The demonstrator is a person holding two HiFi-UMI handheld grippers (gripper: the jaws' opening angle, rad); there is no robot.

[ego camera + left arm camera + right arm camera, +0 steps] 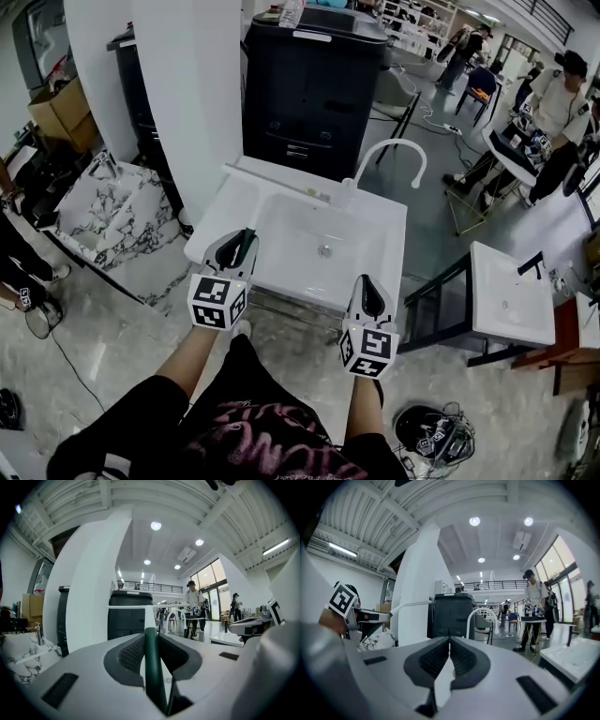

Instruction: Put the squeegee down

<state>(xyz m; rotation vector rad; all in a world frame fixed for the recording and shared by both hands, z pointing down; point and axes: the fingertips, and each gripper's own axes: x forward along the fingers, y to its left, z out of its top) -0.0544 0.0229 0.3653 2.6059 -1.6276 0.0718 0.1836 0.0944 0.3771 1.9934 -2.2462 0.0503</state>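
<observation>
Squeegee (152,667) in left gripper (232,251): jaws pinched on dark green handle, plain in left gripper view. Runs lengthwise down the jaw line, long axis pointing away from the body toward upper centre of head view. Ends in a pale crossbar beyond the jaw tips, a thin horizontal line in left gripper view. Hangs over near-left corner of white sink (217,217), centre-left of head view; cannot tell whether touching the rim. Right gripper (368,298) at lower centre-right of head view, jaws pressed together on nothing, near the sink's front edge and well apart from the squeegee. Judgement: a left-gripper job only. Nearest bare surface: flat sink deck just ahead and left of the jaw tips, basin just to the right. Probably calls for lowering the handle flat along its present axis before letting go. Faucet (398,146) at far right of sink, out of the way.
</observation>
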